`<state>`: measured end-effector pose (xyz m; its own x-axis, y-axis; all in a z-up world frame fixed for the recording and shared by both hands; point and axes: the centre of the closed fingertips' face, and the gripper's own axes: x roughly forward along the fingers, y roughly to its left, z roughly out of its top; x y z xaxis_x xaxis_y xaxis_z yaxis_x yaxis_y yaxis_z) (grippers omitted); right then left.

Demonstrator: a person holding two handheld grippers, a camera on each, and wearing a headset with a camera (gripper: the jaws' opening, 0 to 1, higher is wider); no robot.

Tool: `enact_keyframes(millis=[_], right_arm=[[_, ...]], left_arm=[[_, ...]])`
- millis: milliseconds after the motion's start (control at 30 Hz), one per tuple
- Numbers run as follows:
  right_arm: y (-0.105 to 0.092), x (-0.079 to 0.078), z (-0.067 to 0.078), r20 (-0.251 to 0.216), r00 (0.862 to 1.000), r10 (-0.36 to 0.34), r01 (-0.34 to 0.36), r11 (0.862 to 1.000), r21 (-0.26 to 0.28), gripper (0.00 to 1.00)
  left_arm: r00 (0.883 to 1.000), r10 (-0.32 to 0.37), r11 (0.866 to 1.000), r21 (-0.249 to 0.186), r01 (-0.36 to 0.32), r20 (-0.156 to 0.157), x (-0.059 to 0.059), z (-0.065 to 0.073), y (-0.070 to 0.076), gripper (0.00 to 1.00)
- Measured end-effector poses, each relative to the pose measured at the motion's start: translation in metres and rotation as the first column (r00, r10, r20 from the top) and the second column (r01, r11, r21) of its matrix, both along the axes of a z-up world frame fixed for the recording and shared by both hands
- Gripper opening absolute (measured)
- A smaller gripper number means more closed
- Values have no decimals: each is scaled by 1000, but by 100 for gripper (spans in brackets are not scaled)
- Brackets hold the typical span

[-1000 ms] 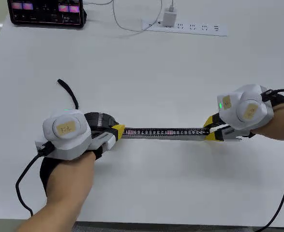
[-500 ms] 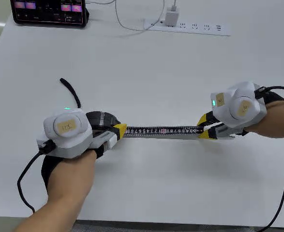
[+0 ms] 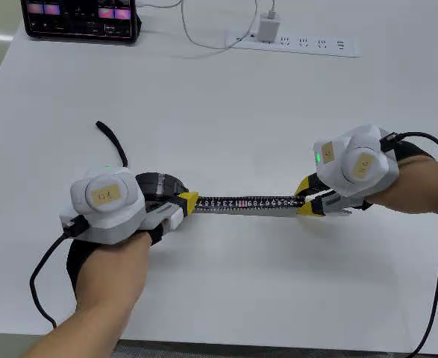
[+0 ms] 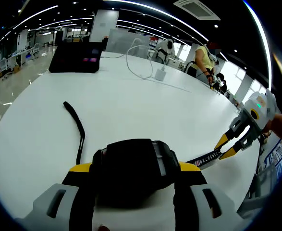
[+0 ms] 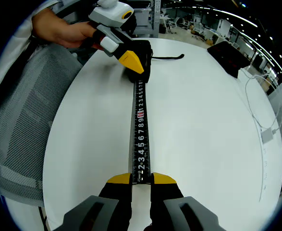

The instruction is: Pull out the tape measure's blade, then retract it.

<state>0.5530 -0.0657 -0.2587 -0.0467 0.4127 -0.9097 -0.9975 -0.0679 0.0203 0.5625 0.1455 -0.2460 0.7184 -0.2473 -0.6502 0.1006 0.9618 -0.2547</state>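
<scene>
The black tape measure case [image 3: 157,186] [image 4: 131,166] [image 5: 141,57] sits on the white table, with my left gripper [image 3: 180,205] [image 4: 133,168] shut on it. Its wrist strap [image 3: 112,142] [image 4: 76,127] trails away behind it. The blade [image 3: 245,203] [image 5: 141,130] [image 4: 205,160] stretches flat over the table toward the right. My right gripper [image 3: 307,200] [image 5: 141,179] is shut on the blade's end.
A black device with a lit screen [image 3: 80,16] [image 4: 78,57] stands at the table's far left. A white power strip [image 3: 293,43] with a charger and cable lies at the far edge. A mesh chair [image 5: 30,125] stands beside the table.
My right gripper has moved left toward the case with the blade's end, so the exposed blade is shorter. The left gripper and case have stayed put.
</scene>
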Motion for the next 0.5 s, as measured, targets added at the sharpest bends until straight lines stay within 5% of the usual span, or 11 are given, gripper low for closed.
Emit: enact_keyframes(millis=[500], right_arm=[[21,1,3,-23,1000,-20,21,999,34,10]], left_arm=[[1000,3,1000,-26,-3,5,0,0,1,63]])
